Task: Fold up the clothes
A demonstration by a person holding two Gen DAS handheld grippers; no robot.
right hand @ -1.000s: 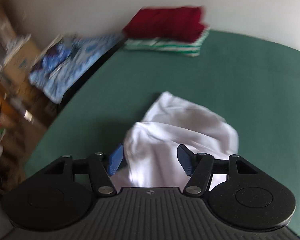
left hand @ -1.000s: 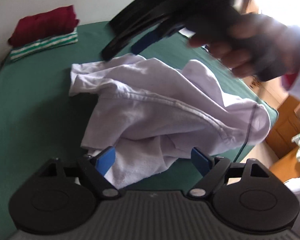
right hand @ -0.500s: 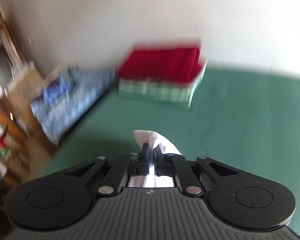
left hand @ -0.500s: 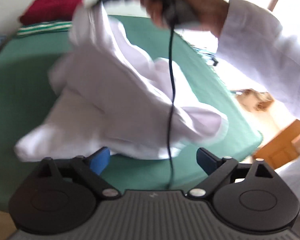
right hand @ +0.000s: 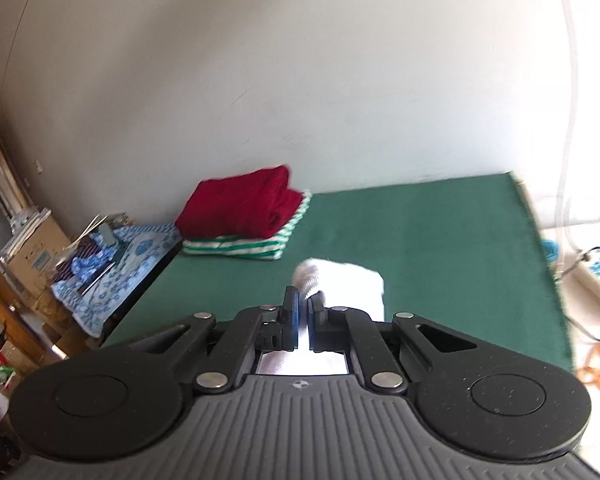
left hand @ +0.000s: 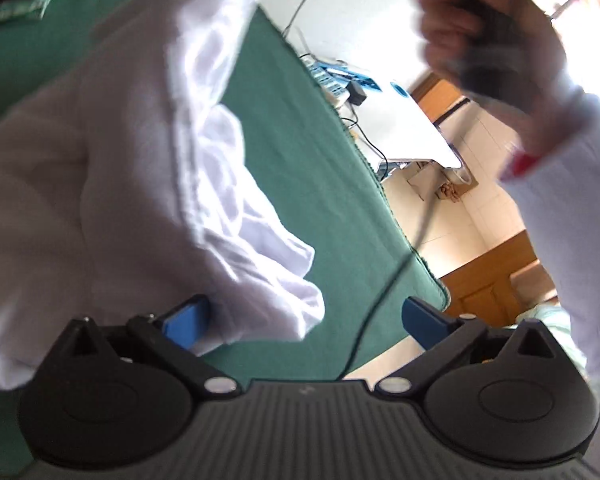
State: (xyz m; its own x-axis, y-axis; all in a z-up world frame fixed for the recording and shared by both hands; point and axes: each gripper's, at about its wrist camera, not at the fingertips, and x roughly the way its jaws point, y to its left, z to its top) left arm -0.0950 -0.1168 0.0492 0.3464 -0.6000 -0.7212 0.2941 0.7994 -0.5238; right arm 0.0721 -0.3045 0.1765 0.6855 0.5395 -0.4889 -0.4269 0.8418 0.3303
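Observation:
A white garment (left hand: pixel 120 184) hangs in the air above the green table (left hand: pixel 308 152), filling the left of the left wrist view. My right gripper (right hand: pixel 303 312) is shut on a bunched edge of the white garment (right hand: pixel 340 280) and holds it high. My left gripper (left hand: pixel 304 320) is open and empty, its left blue finger pad (left hand: pixel 186 320) beside the garment's lower folds. The hand holding the right gripper (left hand: pixel 480 28) shows blurred at the top right of the left wrist view.
A folded red garment (right hand: pixel 240 208) lies on a folded green-striped one (right hand: pixel 244 244) at the table's far left corner. A blue patterned cloth (right hand: pixel 112 264) and boxes sit left of the table. A black cable (left hand: pixel 384 292) hangs past the table edge. A white board (left hand: pixel 412 128) stands beyond the table.
My right gripper closed on the white garment and lifted it well off the table. The garment now hangs closer to my left gripper, which stays open.

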